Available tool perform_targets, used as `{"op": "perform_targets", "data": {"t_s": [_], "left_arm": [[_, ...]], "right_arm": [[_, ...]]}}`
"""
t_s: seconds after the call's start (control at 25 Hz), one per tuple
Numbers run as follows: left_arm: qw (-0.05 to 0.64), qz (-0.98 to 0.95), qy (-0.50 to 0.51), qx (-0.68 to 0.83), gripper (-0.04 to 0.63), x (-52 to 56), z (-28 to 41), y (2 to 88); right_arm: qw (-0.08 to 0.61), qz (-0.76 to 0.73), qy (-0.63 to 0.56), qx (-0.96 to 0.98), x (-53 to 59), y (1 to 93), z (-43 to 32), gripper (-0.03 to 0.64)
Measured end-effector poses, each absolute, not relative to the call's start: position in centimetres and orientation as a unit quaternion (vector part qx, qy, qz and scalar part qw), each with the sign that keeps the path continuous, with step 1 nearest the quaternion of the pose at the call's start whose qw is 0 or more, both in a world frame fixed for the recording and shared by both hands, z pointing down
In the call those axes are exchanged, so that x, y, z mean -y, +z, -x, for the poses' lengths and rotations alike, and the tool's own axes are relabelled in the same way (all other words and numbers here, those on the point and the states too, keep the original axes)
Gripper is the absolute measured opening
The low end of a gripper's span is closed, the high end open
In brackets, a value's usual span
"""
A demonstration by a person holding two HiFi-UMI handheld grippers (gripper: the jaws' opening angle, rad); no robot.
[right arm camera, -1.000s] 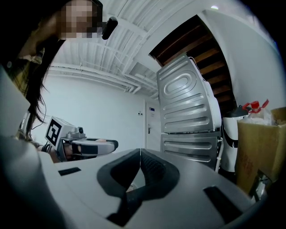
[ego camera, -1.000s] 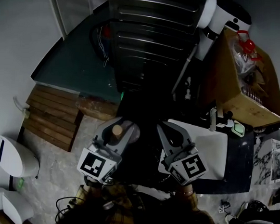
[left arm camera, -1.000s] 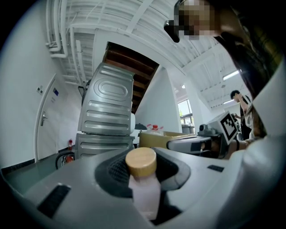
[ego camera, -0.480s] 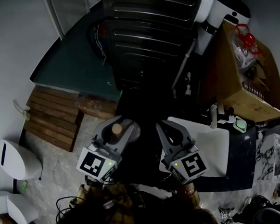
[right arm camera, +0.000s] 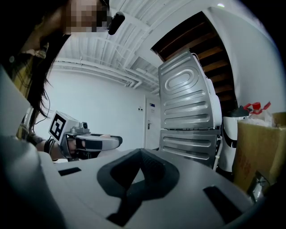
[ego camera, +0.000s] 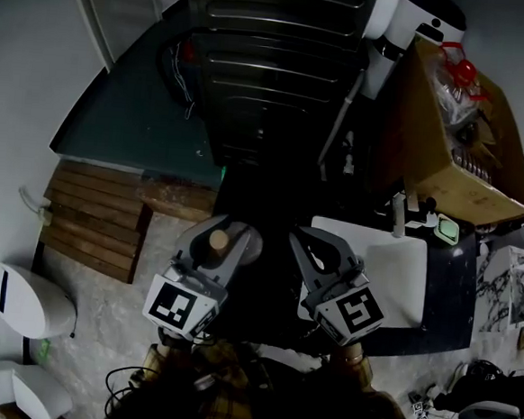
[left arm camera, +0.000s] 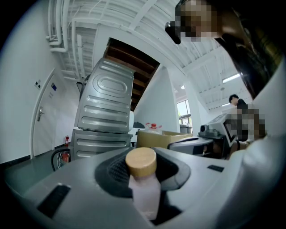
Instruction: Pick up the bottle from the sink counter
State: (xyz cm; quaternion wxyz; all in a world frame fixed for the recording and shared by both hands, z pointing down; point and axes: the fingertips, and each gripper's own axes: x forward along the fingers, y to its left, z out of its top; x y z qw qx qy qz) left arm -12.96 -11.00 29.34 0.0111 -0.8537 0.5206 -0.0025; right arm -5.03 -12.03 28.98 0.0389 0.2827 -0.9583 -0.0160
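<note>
Big stack of 2 grey ribbed metal machines (ego camera: pixel 273 69) fills the far centre, with an open brown cardboard box (ego camera: pixel 460 161) to its right. The white sink basin in a dark counter (ego camera: pixel 399 283) sits near right. The left gripper (ego camera: pixel 227 231) is held level, left of the sink and clear of the counter, with its jaws about half closed and clamped on a small pale pink plastic bottle with a tan round cap (left arm camera: pixel 144 185). The bottle is upright between the pads, cap sticking up above them. The right gripper (right arm camera: pixel 139 172) is just beside it, jaws pressed together with nothing in them. Compared with 1 second ago almost nothing changed: both grippers keep their spots, the grip is the same, and the room only drifted slightly in the head view. Judgement: the bottle is already off the counter, so the pick-up looks done and this is a steady hold.
</note>
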Motion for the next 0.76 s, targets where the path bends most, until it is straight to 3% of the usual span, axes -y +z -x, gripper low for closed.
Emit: {"op": "perform_targets", "data": {"t_s": [0.48,0.76], "left_arm": [[-0.017,0.864,-0.001,-0.504,0.121,11.5,12.2,29.3],[0.000,0.877,-0.003,-0.481,0.121,13.1,11.2,28.3]], "right_arm": [[0.050,-0.298,-0.014,0.953,12.4,29.3,4.7,0.017],[0.036,-0.305,-0.030,0.951,13.2,28.5,4.5,0.015]]}}
